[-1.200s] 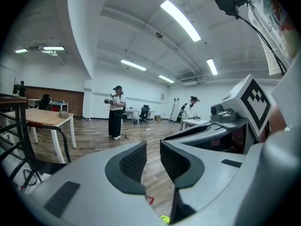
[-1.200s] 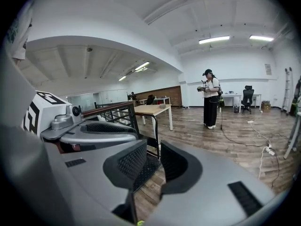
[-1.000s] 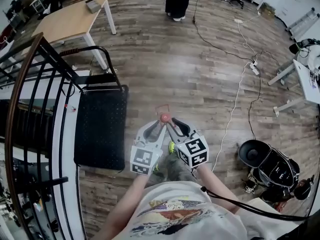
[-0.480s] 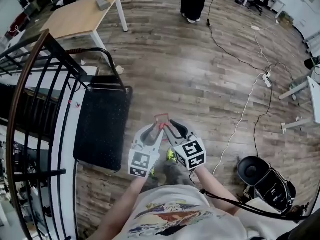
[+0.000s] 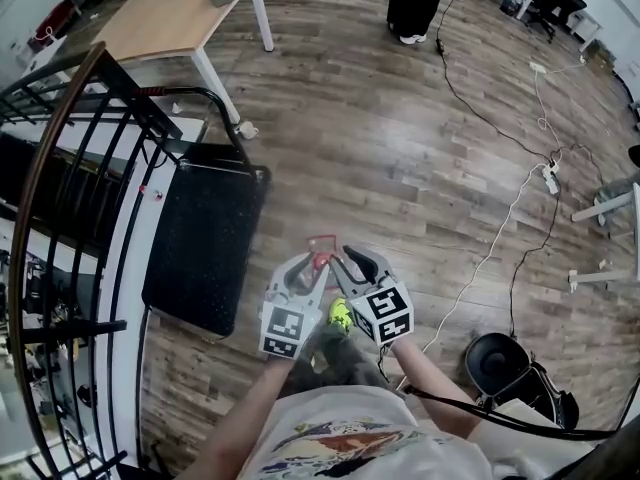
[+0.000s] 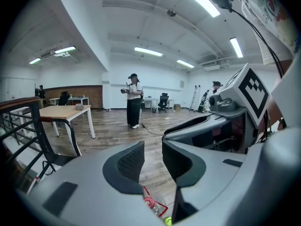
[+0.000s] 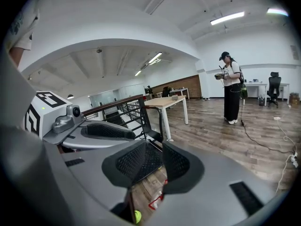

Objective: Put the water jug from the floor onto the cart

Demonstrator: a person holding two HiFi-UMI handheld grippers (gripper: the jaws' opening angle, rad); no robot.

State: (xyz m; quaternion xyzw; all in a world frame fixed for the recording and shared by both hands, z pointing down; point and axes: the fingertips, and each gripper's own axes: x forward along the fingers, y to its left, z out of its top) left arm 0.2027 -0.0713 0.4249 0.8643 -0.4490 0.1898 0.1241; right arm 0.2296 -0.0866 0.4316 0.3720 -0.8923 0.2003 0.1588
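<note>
Above water jug (image 5: 319, 261): left tongs (image 6: 153, 157), right tongs (image 7: 156, 160) just opened, narrow gap, empty.

Grey left tongs (image 6: 153, 160), right tongs (image 7: 161, 159), black pads (image 6: 130, 161), marker cubes (image 5: 283, 328), printed T-shirt (image 5: 340, 438)

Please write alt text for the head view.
The left gripper and right gripper, jaws just opening and empty, hang over a clear water jug with a red cap on the wooden floor. A black cart stands left of it.
</note>
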